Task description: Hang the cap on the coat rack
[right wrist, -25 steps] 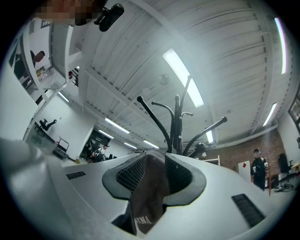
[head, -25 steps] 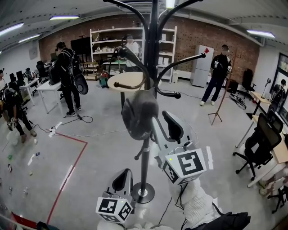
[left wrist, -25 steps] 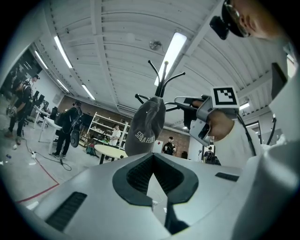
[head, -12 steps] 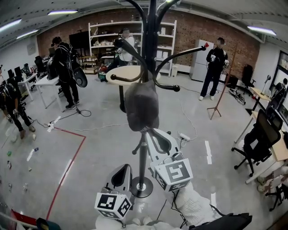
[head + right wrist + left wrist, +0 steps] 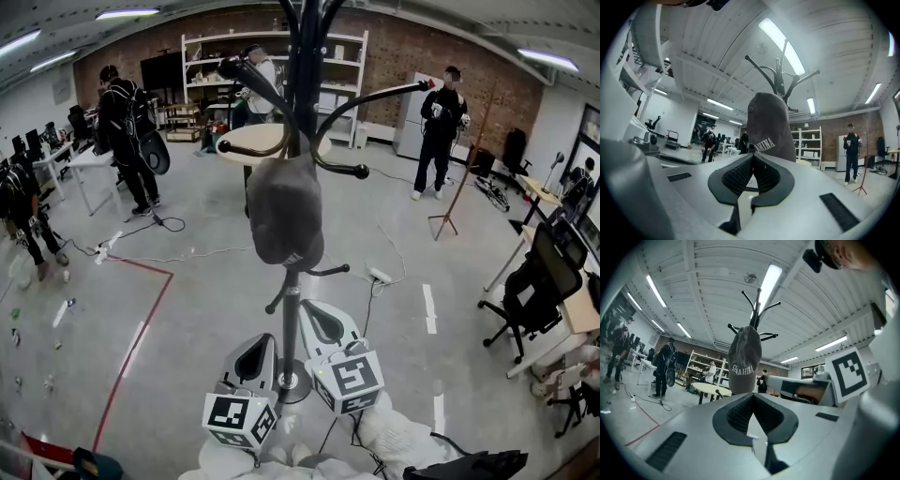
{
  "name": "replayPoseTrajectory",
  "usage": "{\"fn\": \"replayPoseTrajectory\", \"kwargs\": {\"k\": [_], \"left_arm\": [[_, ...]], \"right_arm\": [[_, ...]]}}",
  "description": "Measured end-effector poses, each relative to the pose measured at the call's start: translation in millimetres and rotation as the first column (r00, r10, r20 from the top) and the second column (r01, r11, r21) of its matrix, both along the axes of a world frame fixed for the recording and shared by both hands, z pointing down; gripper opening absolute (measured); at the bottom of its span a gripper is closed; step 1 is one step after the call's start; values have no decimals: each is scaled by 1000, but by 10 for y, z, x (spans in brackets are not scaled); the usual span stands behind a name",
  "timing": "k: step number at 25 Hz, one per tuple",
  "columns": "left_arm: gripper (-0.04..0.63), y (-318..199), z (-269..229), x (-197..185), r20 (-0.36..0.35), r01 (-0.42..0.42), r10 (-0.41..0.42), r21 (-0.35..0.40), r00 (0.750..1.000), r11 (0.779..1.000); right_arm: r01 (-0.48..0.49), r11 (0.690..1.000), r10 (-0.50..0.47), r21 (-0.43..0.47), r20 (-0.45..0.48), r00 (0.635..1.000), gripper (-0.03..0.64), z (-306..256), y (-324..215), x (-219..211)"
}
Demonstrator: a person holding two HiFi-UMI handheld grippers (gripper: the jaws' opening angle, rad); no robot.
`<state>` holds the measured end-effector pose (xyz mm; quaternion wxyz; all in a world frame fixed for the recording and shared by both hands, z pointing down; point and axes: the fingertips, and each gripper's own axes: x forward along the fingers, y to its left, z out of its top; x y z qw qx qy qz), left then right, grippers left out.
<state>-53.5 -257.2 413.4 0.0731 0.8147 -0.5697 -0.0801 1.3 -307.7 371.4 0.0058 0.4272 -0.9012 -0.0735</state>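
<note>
cap [image 5: 284, 216]: hangs on the coat rack [image 5: 302, 56], draped against the pole under the curved hooks, free of both tools; the hang looks done.
right tool [image 5: 314, 314]: low beside the pole, well below the cap; its jaws have just been closing and meet on nothing.
left tool [image 5: 258, 349]: just beside it, jaws pressed together, empty.
writing: white letters across the cap's back end in "hina"; the start is unclear.
markers: black-and-white squares on each tool's cube.

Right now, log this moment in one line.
cap: hanging on coat rack | left gripper: shut, empty | right gripper: just closed, empty, clear of cap
</note>
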Motion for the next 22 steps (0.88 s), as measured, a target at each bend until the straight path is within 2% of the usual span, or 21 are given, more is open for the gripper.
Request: {"fn": "replayPoseTrajectory", "kwargs": {"k": [5, 10, 17, 22], "left_arm": [[2, -62, 11, 93, 42, 13, -13, 13, 999, 1000], [2, -44, 91, 183, 46, 18, -17, -7, 999, 1000], [2, 55, -24, 158, 70, 52, -54, 32, 996, 998], [2, 166, -33, 87, 72, 52, -54, 31, 996, 998]], "right_arm": [[-9, 997, 7, -75, -24, 1000, 11, 380, 73, 132], [-5, 998, 4, -67, -20, 1000, 11, 342, 111, 193], [6, 998, -5, -68, 14, 1000, 11, 294, 189, 204], [6, 998, -4, -67, 36, 999, 11, 277, 329, 146]]}}
